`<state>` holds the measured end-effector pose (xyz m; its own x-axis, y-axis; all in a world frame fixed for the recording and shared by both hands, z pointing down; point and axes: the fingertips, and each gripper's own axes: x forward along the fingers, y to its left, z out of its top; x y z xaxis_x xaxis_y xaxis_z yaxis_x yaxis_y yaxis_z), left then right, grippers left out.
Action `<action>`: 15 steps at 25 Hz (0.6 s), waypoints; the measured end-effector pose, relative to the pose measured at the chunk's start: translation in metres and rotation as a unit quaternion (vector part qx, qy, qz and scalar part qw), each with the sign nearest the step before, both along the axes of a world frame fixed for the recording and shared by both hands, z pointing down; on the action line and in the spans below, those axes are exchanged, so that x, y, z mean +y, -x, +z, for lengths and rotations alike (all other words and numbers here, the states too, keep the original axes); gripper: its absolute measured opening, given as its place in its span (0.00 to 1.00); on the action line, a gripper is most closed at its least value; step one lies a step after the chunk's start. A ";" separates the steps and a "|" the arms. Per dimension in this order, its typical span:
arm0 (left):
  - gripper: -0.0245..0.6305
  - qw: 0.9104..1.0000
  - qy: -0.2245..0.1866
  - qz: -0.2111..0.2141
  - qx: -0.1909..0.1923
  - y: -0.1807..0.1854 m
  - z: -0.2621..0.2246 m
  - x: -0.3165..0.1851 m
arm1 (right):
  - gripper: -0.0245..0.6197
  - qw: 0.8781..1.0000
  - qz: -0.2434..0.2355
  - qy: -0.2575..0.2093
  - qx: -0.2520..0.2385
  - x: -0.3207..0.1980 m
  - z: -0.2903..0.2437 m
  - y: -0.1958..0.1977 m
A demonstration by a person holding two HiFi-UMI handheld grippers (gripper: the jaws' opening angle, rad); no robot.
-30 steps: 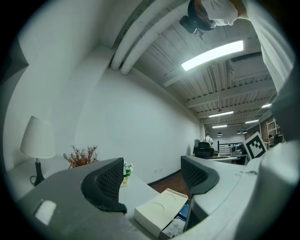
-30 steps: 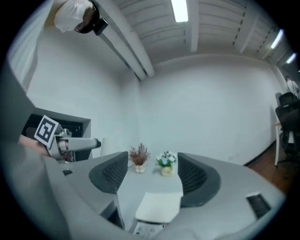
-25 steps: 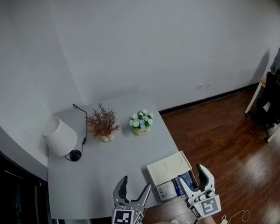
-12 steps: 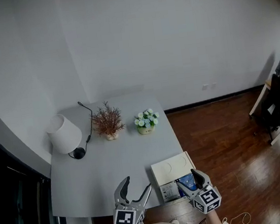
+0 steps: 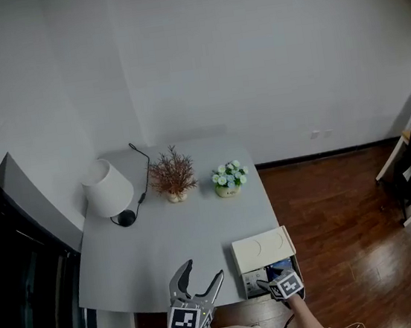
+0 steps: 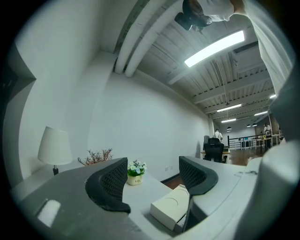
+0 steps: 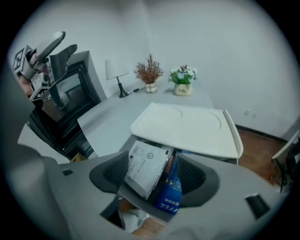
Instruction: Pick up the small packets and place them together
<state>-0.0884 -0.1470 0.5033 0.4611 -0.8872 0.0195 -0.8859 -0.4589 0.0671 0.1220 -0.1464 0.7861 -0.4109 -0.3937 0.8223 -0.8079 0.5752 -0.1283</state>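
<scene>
Right claw (image 7: 154, 178) dropped, tilted onto packets (image 7: 146, 166), left claw (image 5: 202, 271) level

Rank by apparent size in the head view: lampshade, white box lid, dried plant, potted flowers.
Lampshade and white box lid: too alike to rank, and the lid is nearer the camera.
Then dried plant.
Smallest: potted flowers.

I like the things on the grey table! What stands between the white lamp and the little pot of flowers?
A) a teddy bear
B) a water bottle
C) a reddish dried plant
C: in the head view the reddish dried plant stands between the lamp and the pot of flowers.
</scene>
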 end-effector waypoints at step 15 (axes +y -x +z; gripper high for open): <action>0.54 1.000 0.006 -0.011 0.005 0.011 0.004 0.000 | 0.05 0.999 0.041 0.007 0.029 -0.005 0.013 -0.013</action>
